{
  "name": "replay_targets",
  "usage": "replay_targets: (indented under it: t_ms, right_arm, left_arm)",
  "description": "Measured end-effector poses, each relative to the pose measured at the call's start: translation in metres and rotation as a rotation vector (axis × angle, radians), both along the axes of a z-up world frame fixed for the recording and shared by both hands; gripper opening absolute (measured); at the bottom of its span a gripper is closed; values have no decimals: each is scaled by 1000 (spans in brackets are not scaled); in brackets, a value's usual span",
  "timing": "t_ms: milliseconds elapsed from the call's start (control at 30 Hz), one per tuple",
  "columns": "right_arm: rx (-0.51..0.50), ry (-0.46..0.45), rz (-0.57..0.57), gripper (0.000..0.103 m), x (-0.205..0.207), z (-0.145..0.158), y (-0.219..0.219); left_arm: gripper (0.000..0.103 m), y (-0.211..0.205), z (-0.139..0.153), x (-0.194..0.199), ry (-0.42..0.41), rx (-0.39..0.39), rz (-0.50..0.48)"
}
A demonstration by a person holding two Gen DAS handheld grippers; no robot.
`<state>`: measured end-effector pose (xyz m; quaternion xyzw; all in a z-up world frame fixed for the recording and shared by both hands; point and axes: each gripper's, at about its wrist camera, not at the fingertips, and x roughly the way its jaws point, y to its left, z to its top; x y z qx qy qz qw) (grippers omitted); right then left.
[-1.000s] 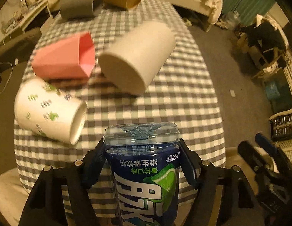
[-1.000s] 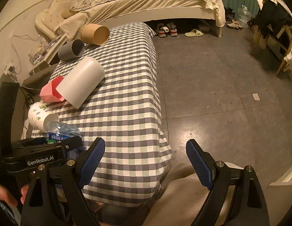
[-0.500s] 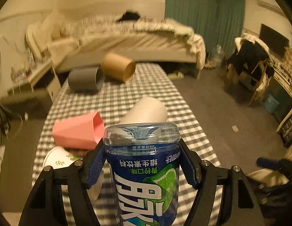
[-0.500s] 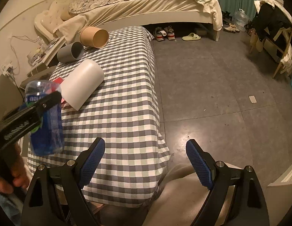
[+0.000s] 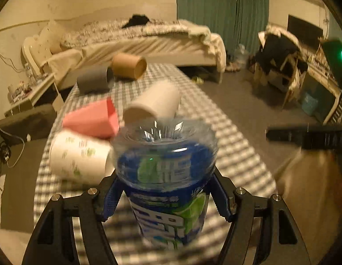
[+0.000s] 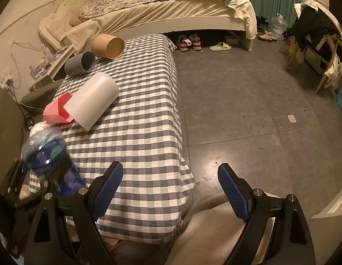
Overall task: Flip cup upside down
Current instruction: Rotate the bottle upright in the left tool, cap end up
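Note:
My left gripper (image 5: 165, 194) is shut on a clear plastic cup with a blue and green label (image 5: 166, 176), held above the near end of the checked table (image 5: 226, 145); the image is blurred by motion. The cup's label reads inverted and its clear flat end points away from me. From the right wrist view the same cup (image 6: 49, 163) hangs at the left over the table's near corner. My right gripper (image 6: 171, 190) is open and empty, off the table's near right corner above the floor.
Several cups lie on their sides on the table: a printed white paper cup (image 5: 80, 156), a pink angular cup (image 5: 93, 119), a large white cup (image 6: 91, 101), a grey cup (image 6: 80, 64) and a brown paper cup (image 6: 108, 45). A bed (image 6: 171, 11) stands behind; grey floor (image 6: 248, 99) lies right.
The left gripper with the blue-labelled cup swung up from pointing down at the table to looking across the room, then moved lower and is now in blurred motion. The right gripper stayed put.

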<state>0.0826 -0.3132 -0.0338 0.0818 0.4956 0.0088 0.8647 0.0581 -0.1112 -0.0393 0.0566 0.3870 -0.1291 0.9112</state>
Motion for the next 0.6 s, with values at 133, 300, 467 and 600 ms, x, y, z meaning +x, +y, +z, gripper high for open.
replay_targets:
  t_ms: [133,300,467,600]
  right_arm:
    - [3,-10,8,88,-2,1,3]
    - [1,-12,20,88,-3,1,7]
    - [0,-9,18,88,-3,1,7]
    - [-2,-5,16,88,-3,0,5]
  left_arm:
    - [73,5,-15,-3,70,-2,13]
    - [70,0,-21,-3,81,3,-5]
    - [69,-2,-16,6,25,3,6]
    - [69,-5,-7,20,-27,-10,20]
